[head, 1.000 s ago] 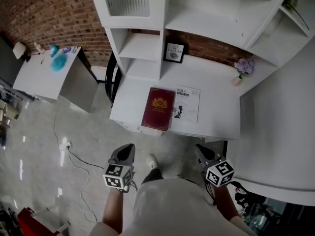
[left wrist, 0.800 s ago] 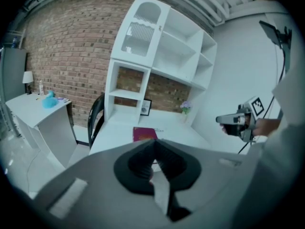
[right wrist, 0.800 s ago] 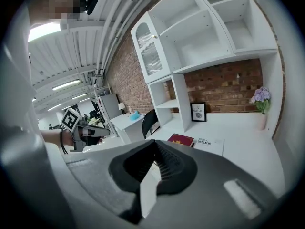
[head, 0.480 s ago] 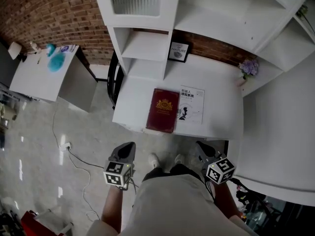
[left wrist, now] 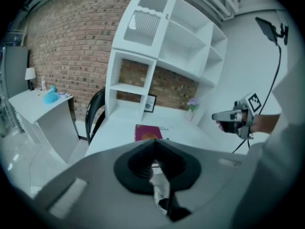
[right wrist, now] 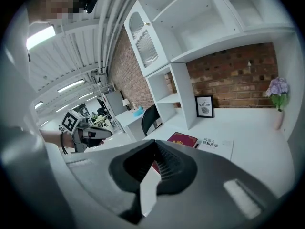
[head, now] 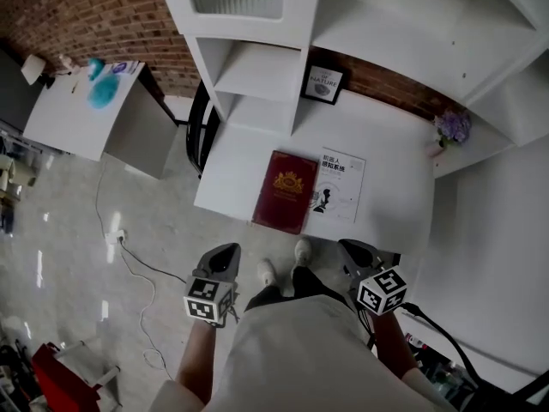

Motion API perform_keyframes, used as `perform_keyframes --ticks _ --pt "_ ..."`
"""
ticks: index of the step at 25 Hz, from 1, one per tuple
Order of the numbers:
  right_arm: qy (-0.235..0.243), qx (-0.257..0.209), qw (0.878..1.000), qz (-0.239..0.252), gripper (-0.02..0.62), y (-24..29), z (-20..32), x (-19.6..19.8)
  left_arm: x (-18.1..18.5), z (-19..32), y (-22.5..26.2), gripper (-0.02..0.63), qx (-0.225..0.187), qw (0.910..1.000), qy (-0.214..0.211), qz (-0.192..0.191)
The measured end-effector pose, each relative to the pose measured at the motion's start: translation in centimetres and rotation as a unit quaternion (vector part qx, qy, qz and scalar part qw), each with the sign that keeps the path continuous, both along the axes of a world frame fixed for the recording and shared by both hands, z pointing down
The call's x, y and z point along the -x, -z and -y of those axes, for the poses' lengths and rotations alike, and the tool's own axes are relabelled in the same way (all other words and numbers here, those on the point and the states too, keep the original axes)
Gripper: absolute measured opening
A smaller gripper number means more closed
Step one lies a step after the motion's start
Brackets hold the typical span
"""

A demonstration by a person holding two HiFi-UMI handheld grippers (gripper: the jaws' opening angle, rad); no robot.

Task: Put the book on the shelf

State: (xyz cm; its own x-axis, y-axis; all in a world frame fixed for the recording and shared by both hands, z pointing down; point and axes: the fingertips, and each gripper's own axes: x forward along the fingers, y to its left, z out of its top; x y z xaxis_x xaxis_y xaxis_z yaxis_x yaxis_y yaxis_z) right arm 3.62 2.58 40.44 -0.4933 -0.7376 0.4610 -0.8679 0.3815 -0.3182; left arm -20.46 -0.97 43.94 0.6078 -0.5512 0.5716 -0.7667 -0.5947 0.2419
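Tongs, pair, one per hand: left gripper (head: 226, 251) and right gripper (head: 351, 246), each with jaws pressed fully together and nothing between them, as both gripper views show. Both are held out in front of the person's waist on bare forearms, level with one another and set apart, noses aimed forward and somewhat downward at the desk (head: 390, 148), marker cubes uppermost. Item: red book (head: 286, 190), hardcover, gold crest on the cover, lying flat and face up at the desk's front edge. Long axis runs from the front edge back toward the brick wall, tilted slightly, its far end leaning toward the right. Along its right side lies a white booklet (head: 339, 187), just beside it and in the same direction. Position relative to tongs: ahead of both, between the lines they point along, somewhat closer to the left one, touched by neither. White shelf unit (head: 257, 71) stands at the desk's back left, beyond the book, its open compartments holding no book.
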Motion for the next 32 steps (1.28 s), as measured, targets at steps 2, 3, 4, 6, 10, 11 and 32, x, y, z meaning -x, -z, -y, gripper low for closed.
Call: perform_keyframes --ticks 2,3,4,6,10,11,32 --pt "0.013 0.004 1.000 0.004 0.000 -0.3 1.2 -0.8 -0.8 0.5 -0.2 0.006 0.002 0.9999 0.012 0.001" --pt "0.020 0.007 1.000 0.005 0.000 -0.6 1.8 -1.1 -1.1 0.7 -0.3 0.006 0.004 0.9998 0.017 0.002" --pt "0.028 0.010 1.000 0.007 0.000 -0.9 2.3 -1.5 -1.5 0.9 -0.5 0.006 0.006 0.9997 0.023 0.004" --pt "0.046 0.021 0.999 0.007 0.000 -1.9 3.2 -2.0 -2.1 1.3 -1.1 0.006 0.011 0.9993 0.034 0.009" --pt "0.088 0.049 0.995 0.001 0.000 -4.7 4.5 -2.4 -3.3 2.3 -2.5 0.006 0.014 0.9986 0.048 0.019" --pt "0.099 0.058 0.993 0.001 0.000 -5.5 4.8 -2.4 -3.4 2.6 -3.0 0.006 0.015 0.9983 0.050 0.025" --pt "0.145 0.252 0.957 0.026 0.091 -21.5 7.2 2.0 -3.5 9.8 -17.5 0.051 0.146 0.9804 -0.070 0.112"
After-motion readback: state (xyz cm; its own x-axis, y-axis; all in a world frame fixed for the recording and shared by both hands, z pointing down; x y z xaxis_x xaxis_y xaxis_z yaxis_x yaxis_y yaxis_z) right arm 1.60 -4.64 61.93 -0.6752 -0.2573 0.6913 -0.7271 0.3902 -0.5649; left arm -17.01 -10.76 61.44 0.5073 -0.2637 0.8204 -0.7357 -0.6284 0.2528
